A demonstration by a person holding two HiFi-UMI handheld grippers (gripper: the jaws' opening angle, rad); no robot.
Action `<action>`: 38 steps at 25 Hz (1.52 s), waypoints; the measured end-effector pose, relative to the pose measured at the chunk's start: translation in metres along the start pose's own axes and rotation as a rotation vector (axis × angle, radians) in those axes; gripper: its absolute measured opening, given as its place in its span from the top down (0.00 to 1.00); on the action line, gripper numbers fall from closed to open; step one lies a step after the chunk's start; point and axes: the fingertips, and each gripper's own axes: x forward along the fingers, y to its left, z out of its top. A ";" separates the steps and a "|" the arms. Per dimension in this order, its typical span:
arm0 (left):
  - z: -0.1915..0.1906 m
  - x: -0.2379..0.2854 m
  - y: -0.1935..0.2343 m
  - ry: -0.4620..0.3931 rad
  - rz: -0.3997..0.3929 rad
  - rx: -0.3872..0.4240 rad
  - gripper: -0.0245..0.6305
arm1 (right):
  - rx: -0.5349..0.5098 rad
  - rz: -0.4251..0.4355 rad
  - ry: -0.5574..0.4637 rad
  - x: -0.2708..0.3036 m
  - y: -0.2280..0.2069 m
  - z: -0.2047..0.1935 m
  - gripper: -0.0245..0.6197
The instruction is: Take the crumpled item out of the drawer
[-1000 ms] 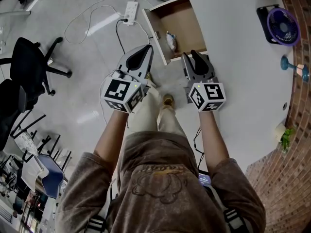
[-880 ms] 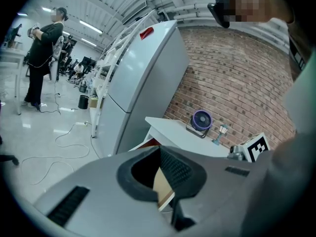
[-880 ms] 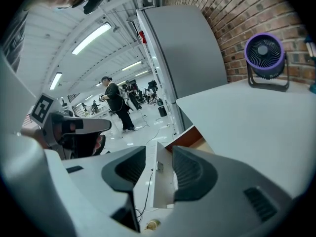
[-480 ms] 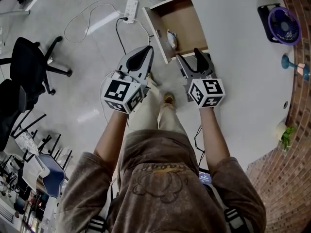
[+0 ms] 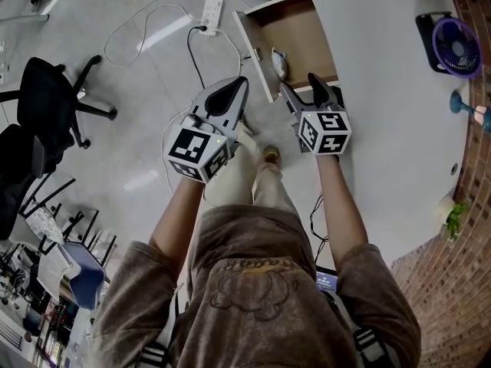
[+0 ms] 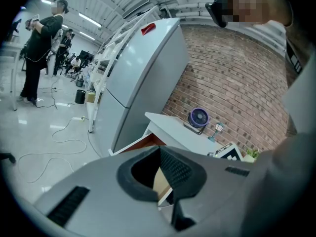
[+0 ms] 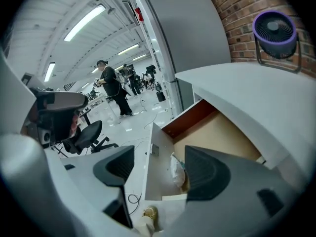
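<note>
Right tongs (image 5: 298, 83), having just been opening wide and still empty, are aiming at item (image 5: 281, 64) in drawer (image 5: 307, 33) for grabbing; left tongs (image 5: 238, 89) are idling closed, empty.

The head view is flat and greyish, evenly lit, with pale glare streaks on the floor (image 5: 143, 183) and only faint, soft shadows. Both gripper views are bright fisheye circles — black at the corners, straight lines bowed toward the rim. Ceiling strips (image 7: 85, 21) light the hall from above. The left gripper (image 6: 159, 151) and right gripper (image 7: 159, 157) loom close to the lens, soft-edged; the background is sharper.
</note>
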 end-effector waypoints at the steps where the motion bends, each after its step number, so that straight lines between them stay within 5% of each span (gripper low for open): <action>1: -0.001 0.000 0.002 0.002 0.000 -0.002 0.95 | -0.004 -0.002 0.014 0.005 -0.001 -0.003 0.48; 21: -0.004 0.016 0.030 0.035 -0.010 -0.028 0.95 | -0.131 -0.103 0.319 0.098 -0.038 -0.059 0.47; 38: -0.014 0.020 0.057 0.041 0.016 -0.096 0.95 | -0.209 -0.087 0.560 0.142 -0.051 -0.087 0.47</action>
